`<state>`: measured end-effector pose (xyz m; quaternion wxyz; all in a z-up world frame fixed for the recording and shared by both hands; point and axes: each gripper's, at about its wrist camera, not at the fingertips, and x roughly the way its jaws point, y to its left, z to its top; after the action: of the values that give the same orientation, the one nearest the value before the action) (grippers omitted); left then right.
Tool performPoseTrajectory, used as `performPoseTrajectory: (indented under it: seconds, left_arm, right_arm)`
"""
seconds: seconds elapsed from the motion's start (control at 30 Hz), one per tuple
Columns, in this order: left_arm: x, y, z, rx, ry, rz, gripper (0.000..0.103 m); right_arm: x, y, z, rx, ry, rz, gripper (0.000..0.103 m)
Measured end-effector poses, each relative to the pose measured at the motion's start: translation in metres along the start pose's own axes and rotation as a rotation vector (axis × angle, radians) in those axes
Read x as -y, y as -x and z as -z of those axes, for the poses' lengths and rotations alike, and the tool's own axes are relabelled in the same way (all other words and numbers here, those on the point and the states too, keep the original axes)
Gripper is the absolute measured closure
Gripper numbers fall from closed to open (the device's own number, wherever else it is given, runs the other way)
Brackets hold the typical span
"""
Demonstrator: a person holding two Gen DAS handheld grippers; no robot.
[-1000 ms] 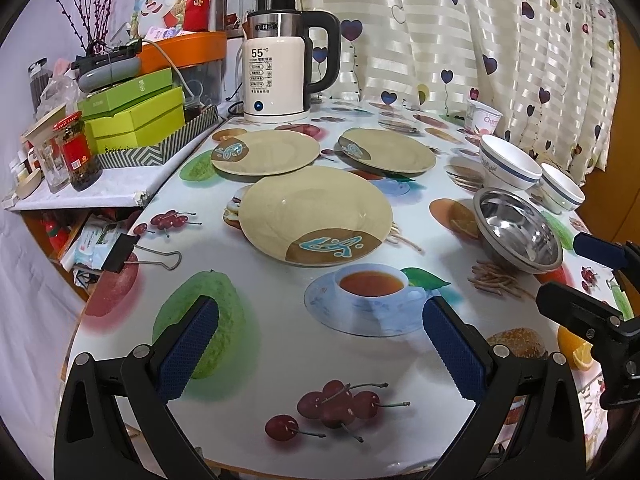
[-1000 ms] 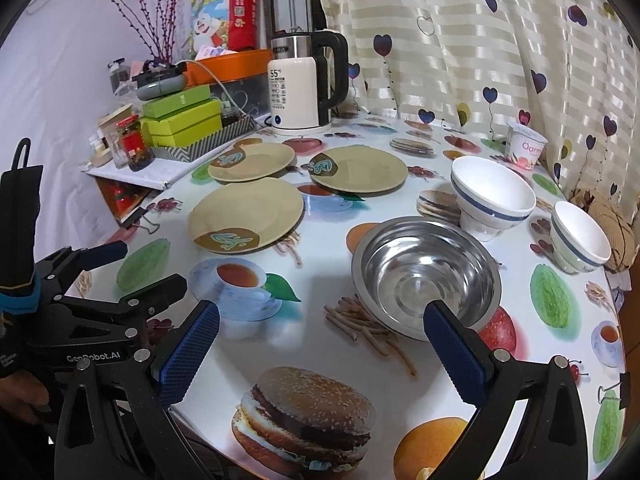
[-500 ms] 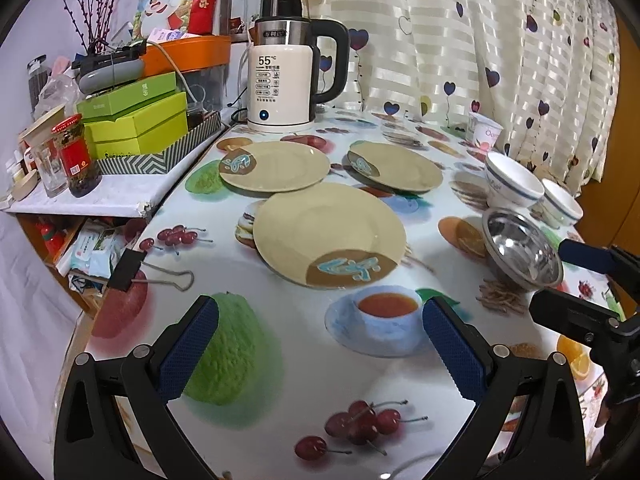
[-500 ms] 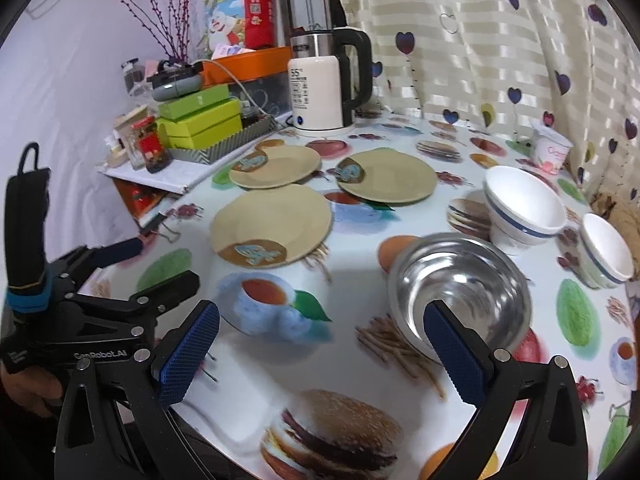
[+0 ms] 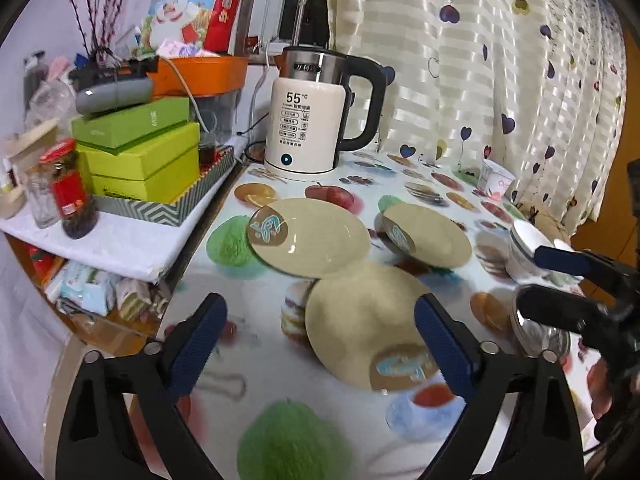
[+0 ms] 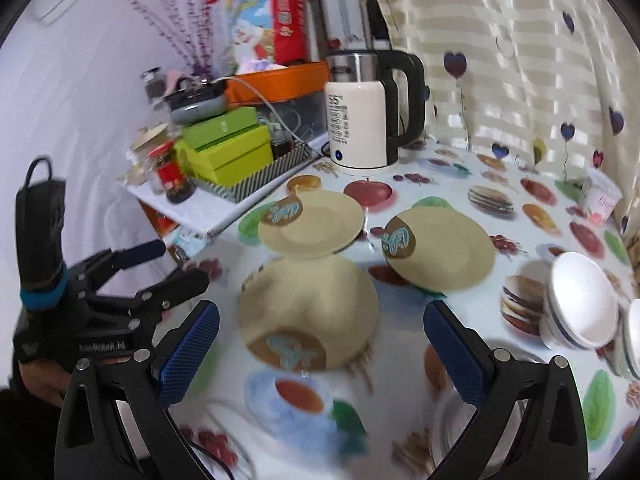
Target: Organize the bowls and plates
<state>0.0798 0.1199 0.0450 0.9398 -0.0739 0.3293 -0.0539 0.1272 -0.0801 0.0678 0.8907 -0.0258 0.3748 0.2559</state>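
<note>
- Counting from the near edge of the table [image 5: 248, 320]: three tan plates, two white bowls, one steel bowl.
- Nearest plate [image 5: 360, 320] lies flat between the left gripper's [image 5: 320, 340] fingers as seen from that wrist; pads not touching it.
- Left gripper: jaws wide apart, just been closing slightly, nothing held.
- Right gripper [image 6: 322, 348]: jaws wide apart, empty, hanging above the same plate [image 6: 308, 308].
- Steel bowl [image 5: 540, 332] sits to the right, partly hidden behind the right gripper's fingers; blurred, probably empty.
- White bowls [image 6: 582, 300] stand at the right edge, side by side; the second [image 6: 634, 340] is cut off by the frame.
- Two further plates lie beyond: left one [image 5: 312, 238], right one [image 5: 428, 236], apart from each other.
- Kettle [image 5: 312, 116] stands upright at the far side, before the curtain [image 5: 500, 60].
</note>
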Motion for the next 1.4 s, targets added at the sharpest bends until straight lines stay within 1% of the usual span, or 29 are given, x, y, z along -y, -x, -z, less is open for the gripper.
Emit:
performPoseTrajectory:
  seconds: [0.07, 0.1, 0.17, 0.23, 0.27, 0.33, 0.37, 0.4, 0.43, 0.47, 0.53, 0.57, 0.63, 0.73, 0.8, 0.87, 1.03, 1.17, 1.2, 1.23, 1.27, 1.33, 1.4]
  left_arm:
    - [-0.011, -0.015, -0.012, -0.025, 0.018, 0.022, 0.019]
    - [-0.016, -0.021, -0.016, -0.032, 0.023, 0.03, 0.021]
    - [-0.027, -0.038, -0.027, -0.062, 0.049, 0.051, 0.03]
    - [-0.04, -0.057, -0.038, -0.093, 0.078, 0.083, 0.038]
    - [-0.044, -0.065, -0.042, -0.106, 0.084, 0.088, 0.041]
    - [-0.051, -0.08, -0.047, -0.129, 0.097, 0.12, 0.047]
    - [-0.056, -0.09, -0.05, -0.15, 0.115, 0.125, 0.05]
    - [-0.06, -0.097, -0.051, -0.169, 0.13, 0.137, 0.051]
    - [-0.065, -0.106, -0.052, -0.184, 0.145, 0.157, 0.054]
    - [-0.069, -0.114, -0.053, -0.2, 0.158, 0.165, 0.055]
    - [-0.074, -0.126, -0.054, -0.227, 0.167, 0.166, 0.057]
    - [-0.076, -0.131, -0.053, -0.24, 0.173, 0.17, 0.06]
    - [-0.08, -0.141, -0.053, -0.26, 0.183, 0.173, 0.06]
    - [-0.082, -0.144, -0.054, -0.256, 0.176, 0.168, 0.061]
    - [-0.083, -0.145, -0.055, -0.258, 0.178, 0.177, 0.061]
    - [-0.084, -0.145, -0.057, -0.261, 0.168, 0.162, 0.063]
    - [-0.088, -0.152, -0.059, -0.278, 0.174, 0.115, 0.063]
    - [-0.09, -0.155, -0.058, -0.285, 0.175, 0.113, 0.063]
    - [-0.091, -0.157, -0.058, -0.29, 0.176, 0.115, 0.063]
    - [-0.091, -0.159, -0.057, -0.298, 0.175, 0.114, 0.063]
    - [-0.09, -0.16, -0.057, -0.301, 0.174, 0.111, 0.065]
    - [-0.09, -0.163, -0.057, -0.309, 0.173, 0.115, 0.073]
    - [-0.091, -0.166, -0.057, -0.31, 0.168, 0.105, 0.078]
  right_arm:
    - [0.004, -0.016, -0.018, -0.014, -0.031, -0.032, 0.0]
    - [0.004, -0.021, -0.024, -0.018, -0.035, -0.038, 0.0]
    - [0.008, -0.04, -0.042, -0.038, -0.068, -0.046, 0.002]
    - [0.014, -0.057, -0.054, -0.062, -0.116, -0.088, 0.013]
    - [0.019, -0.069, -0.06, -0.08, -0.145, -0.104, 0.016]
    - [0.029, -0.088, -0.067, -0.11, -0.207, -0.14, 0.029]
    - [0.034, -0.099, -0.07, -0.127, -0.24, -0.159, 0.031]
    - [0.039, -0.109, -0.072, -0.143, -0.272, -0.173, 0.036]
    - [0.044, -0.12, -0.072, -0.164, -0.303, -0.187, 0.04]
    - [0.047, -0.129, -0.073, -0.18, -0.326, -0.196, 0.042]
    - [0.053, -0.147, -0.072, -0.214, -0.368, -0.207, 0.048]
    - [0.054, -0.152, -0.071, -0.225, -0.377, -0.21, 0.05]
    - [0.054, -0.163, -0.07, -0.249, -0.381, -0.208, 0.054]
    - [0.053, -0.175, -0.07, -0.276, -0.379, -0.181, 0.056]
    - [0.052, -0.18, -0.071, -0.288, -0.365, -0.156, 0.056]
    - [0.053, -0.184, -0.071, -0.29, -0.357, -0.132, 0.056]
    - [0.063, -0.192, -0.069, -0.302, -0.379, -0.125, 0.056]
    - [0.067, -0.198, -0.068, -0.309, -0.389, -0.134, 0.056]
    - [0.067, -0.201, -0.069, -0.311, -0.39, -0.134, 0.058]
    - [0.067, -0.203, -0.069, -0.312, -0.391, -0.138, 0.063]
    - [0.068, -0.205, -0.069, -0.316, -0.394, -0.145, 0.066]
    - [0.068, -0.208, -0.069, -0.318, -0.394, -0.14, 0.071]
    - [0.069, -0.21, -0.069, -0.319, -0.395, -0.135, 0.076]
